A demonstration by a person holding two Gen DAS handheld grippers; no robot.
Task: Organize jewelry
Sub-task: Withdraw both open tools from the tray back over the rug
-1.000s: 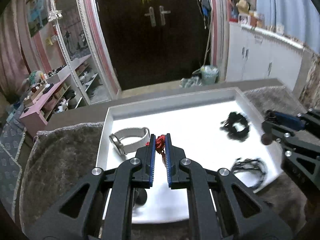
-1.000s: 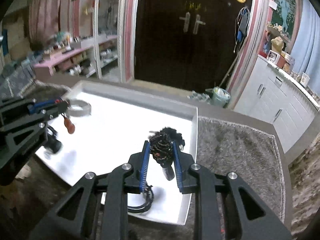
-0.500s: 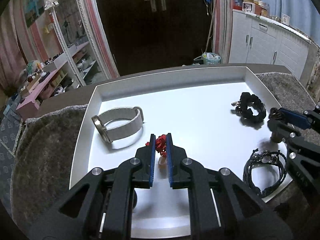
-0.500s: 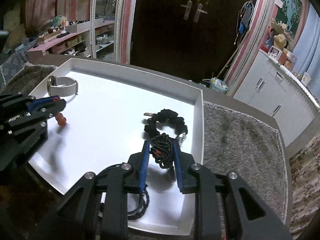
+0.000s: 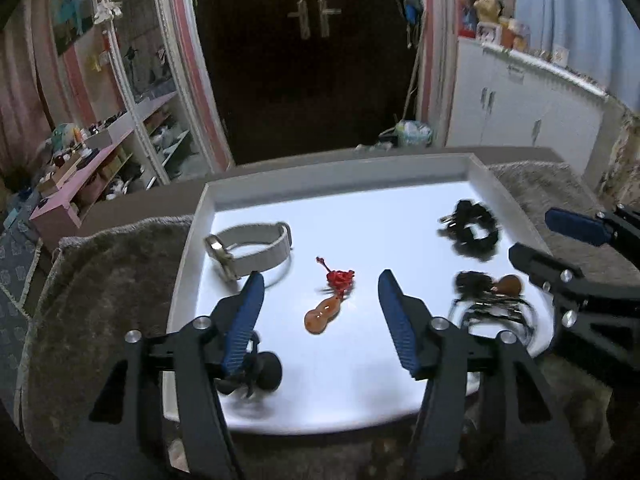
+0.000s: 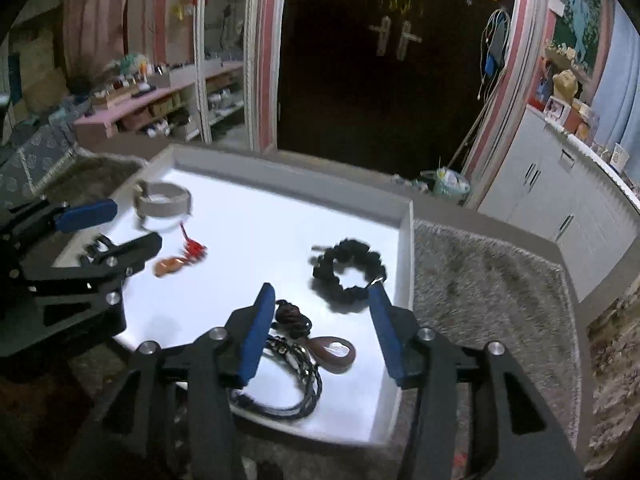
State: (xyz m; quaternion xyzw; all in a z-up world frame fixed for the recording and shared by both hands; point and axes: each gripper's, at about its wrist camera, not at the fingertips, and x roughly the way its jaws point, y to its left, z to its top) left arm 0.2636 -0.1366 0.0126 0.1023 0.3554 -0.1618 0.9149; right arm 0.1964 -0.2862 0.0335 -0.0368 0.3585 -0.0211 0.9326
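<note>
Left wrist view, white tray on grey shaggy rug, dark double door

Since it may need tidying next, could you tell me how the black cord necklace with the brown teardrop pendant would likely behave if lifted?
The black cord necklace with the brown teardrop pendant lies in loose coils, so it probably hangs floppy. The glossy pendant looks smooth, perhaps slippery, and would likely swing as the heavy end.

Black beaded bracelet motion-blurred; dark object partly hidden behind left tool.
</note>
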